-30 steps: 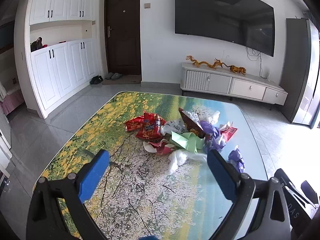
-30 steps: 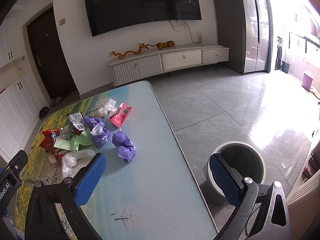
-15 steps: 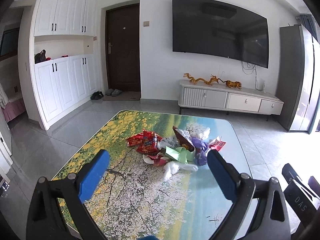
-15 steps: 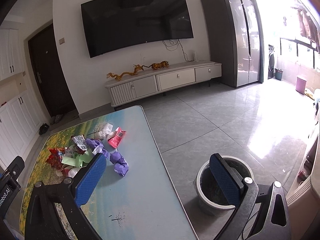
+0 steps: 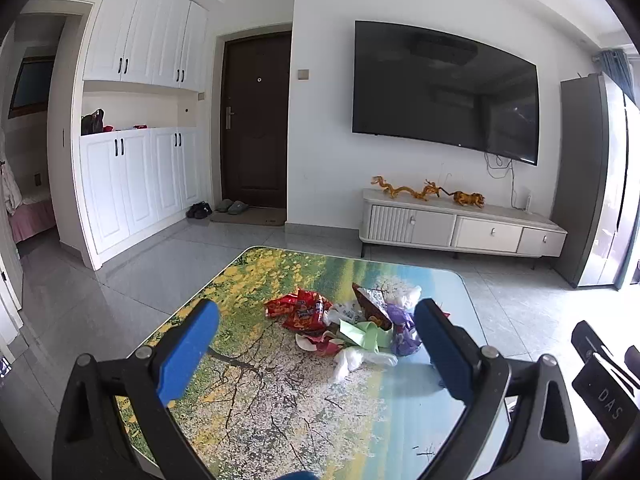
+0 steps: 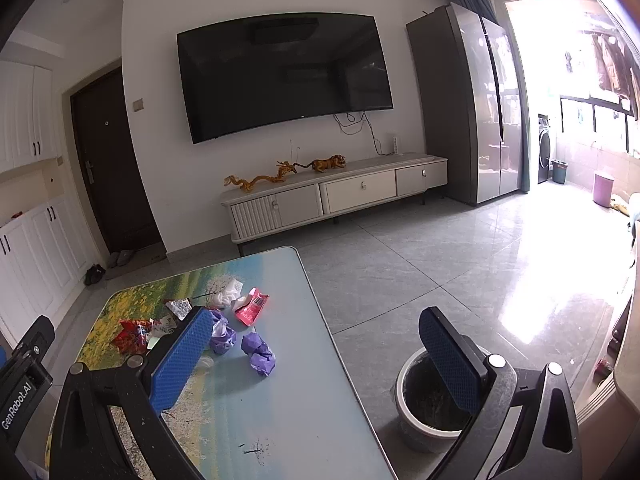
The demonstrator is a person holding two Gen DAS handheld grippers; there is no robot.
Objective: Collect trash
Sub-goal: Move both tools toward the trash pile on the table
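A heap of trash (image 5: pixel 348 326) lies on the far half of the landscape-print table (image 5: pixel 260 396): red snack wrappers (image 5: pixel 300 310), green paper (image 5: pixel 362 334), a white plastic bag (image 5: pixel 356 360) and purple paper balls (image 6: pixel 258 352). A pink wrapper (image 6: pixel 252 310) rests at the heap's right side. My left gripper (image 5: pixel 316 352) hangs open above the near part of the table, short of the heap, holding nothing. My right gripper (image 6: pixel 316 364) is open and empty over the table's right edge. A grey trash bin (image 6: pixel 408 420) stands on the floor to the right of the table, partly behind the right finger.
A white TV cabinet (image 5: pixel 460 232) with golden dragon figures stands against the far wall under a large wall-mounted TV (image 5: pixel 444 88). White cupboards (image 5: pixel 136 176) and a dark door (image 5: pixel 256 120) are at left. A tall fridge (image 6: pixel 468 100) is at right. Grey tiled floor surrounds the table.
Both grippers have risen and drawn back from the table; the trash heap now looks smaller and lower in both views. Both stay open and empty.
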